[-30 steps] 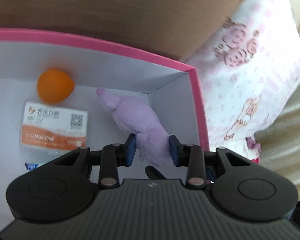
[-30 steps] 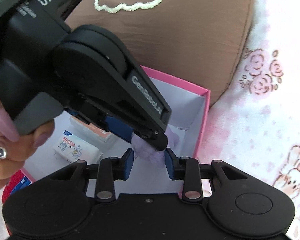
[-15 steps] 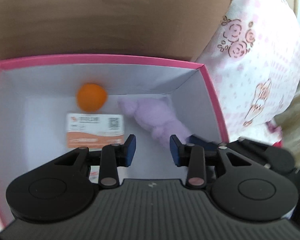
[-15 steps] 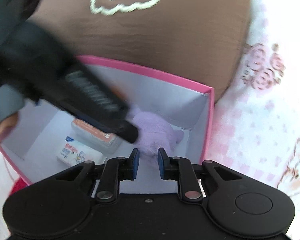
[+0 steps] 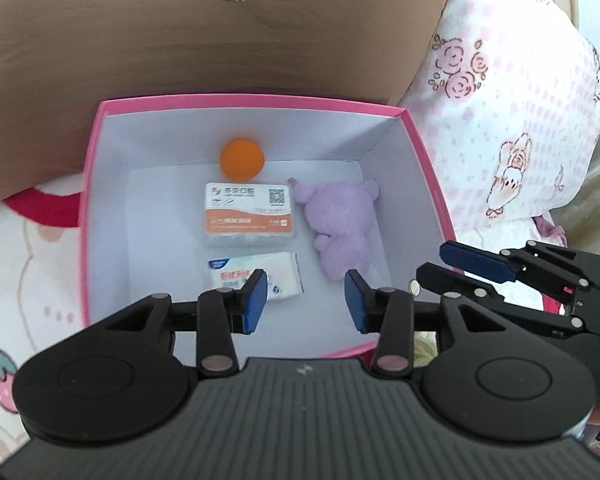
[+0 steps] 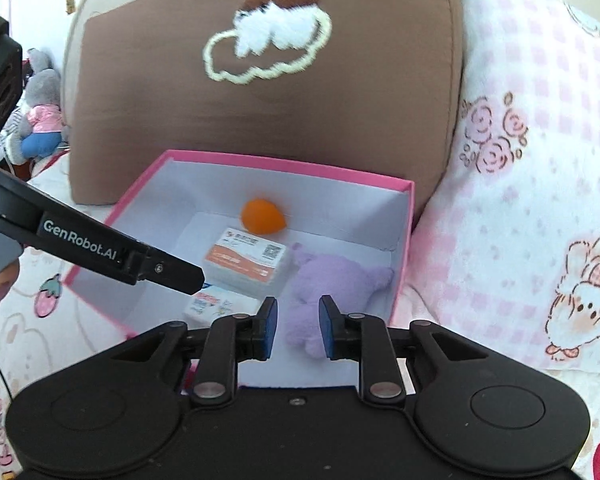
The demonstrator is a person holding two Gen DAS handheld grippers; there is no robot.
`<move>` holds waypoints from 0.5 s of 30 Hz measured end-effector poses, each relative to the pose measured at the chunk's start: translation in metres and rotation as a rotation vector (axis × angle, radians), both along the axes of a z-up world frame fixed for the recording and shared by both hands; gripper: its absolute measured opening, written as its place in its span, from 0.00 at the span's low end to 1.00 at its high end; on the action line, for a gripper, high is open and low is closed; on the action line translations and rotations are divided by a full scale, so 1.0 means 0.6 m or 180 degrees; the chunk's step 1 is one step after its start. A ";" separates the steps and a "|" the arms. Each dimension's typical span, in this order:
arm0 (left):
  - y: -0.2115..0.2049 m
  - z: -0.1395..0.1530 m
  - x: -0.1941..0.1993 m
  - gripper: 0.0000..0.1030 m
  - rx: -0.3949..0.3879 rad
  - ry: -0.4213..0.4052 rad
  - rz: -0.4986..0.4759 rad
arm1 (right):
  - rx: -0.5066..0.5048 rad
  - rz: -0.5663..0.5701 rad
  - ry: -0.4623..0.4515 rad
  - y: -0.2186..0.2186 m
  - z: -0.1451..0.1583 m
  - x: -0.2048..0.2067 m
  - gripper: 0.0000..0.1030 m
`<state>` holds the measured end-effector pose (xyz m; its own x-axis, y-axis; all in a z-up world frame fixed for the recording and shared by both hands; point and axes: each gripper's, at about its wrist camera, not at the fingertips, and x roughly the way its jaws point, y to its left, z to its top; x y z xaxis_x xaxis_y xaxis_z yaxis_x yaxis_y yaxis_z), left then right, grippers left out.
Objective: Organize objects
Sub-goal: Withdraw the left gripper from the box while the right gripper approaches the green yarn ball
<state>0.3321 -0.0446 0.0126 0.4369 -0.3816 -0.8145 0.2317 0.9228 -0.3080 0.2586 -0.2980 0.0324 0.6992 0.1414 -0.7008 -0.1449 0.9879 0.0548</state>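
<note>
A pink box (image 5: 252, 102) with white inside holds an orange ball (image 5: 242, 159), a white-and-orange card box (image 5: 248, 216), a tissue pack (image 5: 276, 276) and a purple plush toy (image 5: 340, 220). My left gripper (image 5: 306, 296) hovers over the box's near side, its jaws opening with nothing between them. My right gripper (image 6: 296, 320) hangs above the near right corner, shut and holding nothing. The plush toy (image 6: 332, 276) lies loose beyond it, against the right wall. In the left wrist view the right gripper (image 5: 432, 260) reaches in from the right.
A brown cushion (image 6: 260, 100) with a stitched cloud stands right behind the box (image 6: 284, 160). A pink-and-white patterned pillow (image 5: 520, 120) lies to the right. The printed bedsheet (image 5: 4, 368) spreads at the left. A grey stuffed toy (image 6: 40, 120) sits far left.
My left gripper let go of the purple plush, then drew back and up out of the box. The right jaws narrowed and that gripper also pulled back. The plush now lies in the box.
</note>
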 end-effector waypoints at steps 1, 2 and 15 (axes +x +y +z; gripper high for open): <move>0.002 0.002 -0.005 0.42 0.0019 -0.0004 0.0014 | 0.0006 0.0016 -0.0009 0.003 0.005 -0.004 0.28; 0.006 0.007 -0.012 0.42 0.0043 -0.0006 0.0022 | 0.0015 0.0038 -0.0007 0.006 0.010 -0.007 0.29; 0.056 0.092 -0.136 0.45 0.0188 -0.0224 -0.0105 | 0.0187 0.0128 0.0016 0.050 0.082 -0.080 0.36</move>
<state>0.2505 -0.0112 0.0676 0.4817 -0.3490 -0.8038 0.2815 0.9303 -0.2352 0.2108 -0.2680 0.0817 0.6887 0.2104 -0.6939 -0.1840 0.9763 0.1135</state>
